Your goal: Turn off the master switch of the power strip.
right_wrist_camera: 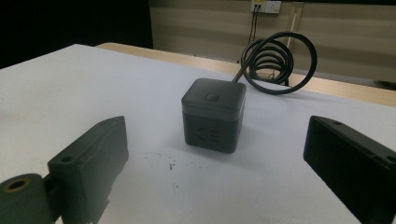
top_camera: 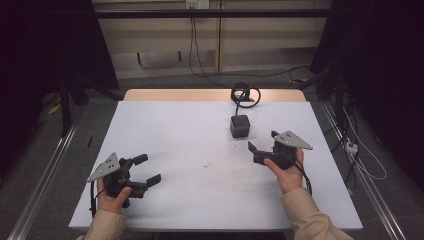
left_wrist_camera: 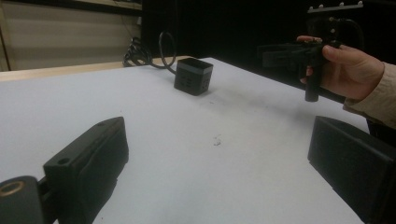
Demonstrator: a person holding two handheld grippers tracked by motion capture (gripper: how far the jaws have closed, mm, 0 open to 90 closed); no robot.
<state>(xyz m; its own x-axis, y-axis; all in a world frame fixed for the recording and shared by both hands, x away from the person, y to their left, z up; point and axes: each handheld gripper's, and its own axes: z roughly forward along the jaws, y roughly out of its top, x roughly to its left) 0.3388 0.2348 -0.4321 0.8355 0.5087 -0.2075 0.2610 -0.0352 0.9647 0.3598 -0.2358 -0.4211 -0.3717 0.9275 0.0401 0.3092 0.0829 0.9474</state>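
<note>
A: Where is the black cube socket (top_camera: 240,126) sitting?

B: It is sitting upright on the white tabletop (top_camera: 180,145), toward the far edge and right of the middle, with its cable (top_camera: 244,94) curling into a coil just behind it, over the bare wooden strip at the back. In the right gripper view the cube (right_wrist_camera: 214,115) is showing a small button on its top face and socket slots on the side that is facing the camera, and the coil (right_wrist_camera: 276,63) is standing up behind it.

A: And what is the right gripper (top_camera: 260,144) doing?

B: A hand is holding it just in front of the cube and slightly to the cube's right, pointing at it. Its jaws are standing wide apart and gripping nothing; in its own view the cube is lying beyond the jaws, centred in the gap between them and touching neither.

A: The left gripper (top_camera: 147,170)?

B: It is hovering well apart from the cube, near the front left of the tabletop. Its jaws are also spreading wide and holding nothing. Its own view is looking across the bare white surface toward the cube (left_wrist_camera: 193,76), with the other hand (left_wrist_camera: 348,70) and its gripper (left_wrist_camera: 266,50) showing to the right of the cube
</note>
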